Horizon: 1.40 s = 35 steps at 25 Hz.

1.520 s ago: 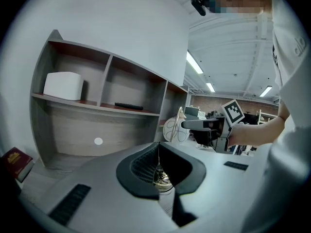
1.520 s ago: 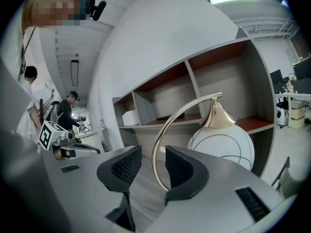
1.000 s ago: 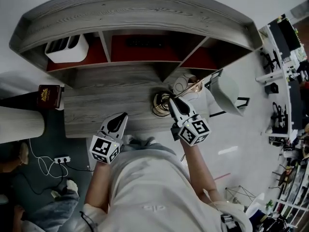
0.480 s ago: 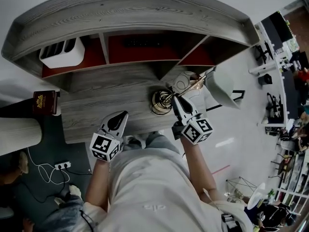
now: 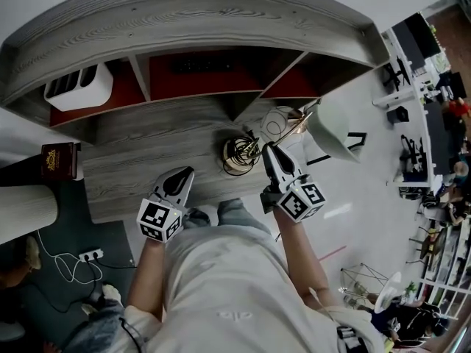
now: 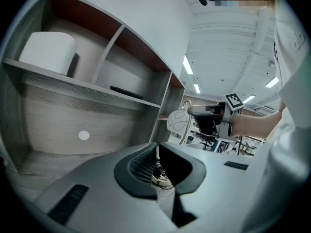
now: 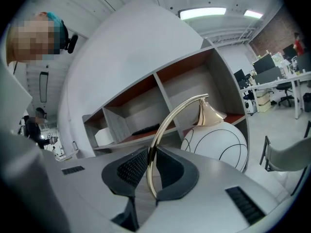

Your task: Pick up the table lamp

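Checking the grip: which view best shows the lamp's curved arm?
The right gripper view: the brass arm rises from between the right gripper's closed jaws to the globe shade. The head view shows it small; the left gripper view, distant and partly hidden.

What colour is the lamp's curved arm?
Gold; the lamp arm shows best in the right gripper view.
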{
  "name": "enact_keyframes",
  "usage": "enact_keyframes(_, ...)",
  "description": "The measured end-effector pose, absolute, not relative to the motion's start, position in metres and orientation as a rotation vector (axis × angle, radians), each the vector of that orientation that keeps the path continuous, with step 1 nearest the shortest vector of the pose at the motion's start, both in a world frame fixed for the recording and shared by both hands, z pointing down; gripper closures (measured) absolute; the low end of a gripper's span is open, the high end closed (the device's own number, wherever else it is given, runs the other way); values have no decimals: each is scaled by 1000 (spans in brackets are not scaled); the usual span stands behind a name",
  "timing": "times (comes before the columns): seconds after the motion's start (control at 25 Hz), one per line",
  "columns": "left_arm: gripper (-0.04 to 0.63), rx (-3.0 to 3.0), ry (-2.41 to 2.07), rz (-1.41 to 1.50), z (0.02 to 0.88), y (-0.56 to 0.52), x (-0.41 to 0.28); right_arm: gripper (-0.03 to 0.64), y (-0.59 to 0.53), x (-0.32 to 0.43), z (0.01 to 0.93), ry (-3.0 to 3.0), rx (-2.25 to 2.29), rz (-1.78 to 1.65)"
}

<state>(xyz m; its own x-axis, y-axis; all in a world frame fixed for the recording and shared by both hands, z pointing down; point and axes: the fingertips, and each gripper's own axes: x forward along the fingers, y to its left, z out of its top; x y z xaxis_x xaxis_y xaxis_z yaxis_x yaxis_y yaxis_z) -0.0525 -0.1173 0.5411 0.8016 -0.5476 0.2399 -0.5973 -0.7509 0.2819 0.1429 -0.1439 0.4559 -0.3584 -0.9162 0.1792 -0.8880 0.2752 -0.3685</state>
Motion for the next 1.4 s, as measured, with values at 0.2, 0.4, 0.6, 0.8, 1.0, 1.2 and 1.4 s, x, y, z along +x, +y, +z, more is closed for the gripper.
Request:
enact_keyframes(0.2, 539, 2674, -794, 265, 555, -120, -12, 538, -143, 160, 451, 2417, -1724, -658)
enact_keyframes(0.4, 472, 2713, -686, 352, 575, -121, 38, 540, -142, 166, 449, 2418, -1690, -681)
enact_keyframes(0.6, 440, 2811, -523, 451, 581, -114, 98, 541, -142, 176, 444, 2414, -1661, -694)
enact_keyframes(0.8, 414, 2850, -414, 521, 596, -110, 152, 541, -143, 192, 442, 2407, -1637, -717)
enact_keyframes(1.0, 402, 2856, -382, 542, 599, -108, 196, 540, -140, 213, 431, 2401, -1626, -728)
enact_keyframes(1.2, 402, 2880, -377, 547, 608, -116, 217, 540, -137, 219, 435, 2397, -1614, -747)
enact_keyframes(1.4, 426, 2903, -380, 574, 624, -123, 230, 540, -136, 220, 436, 2401, -1594, -766)
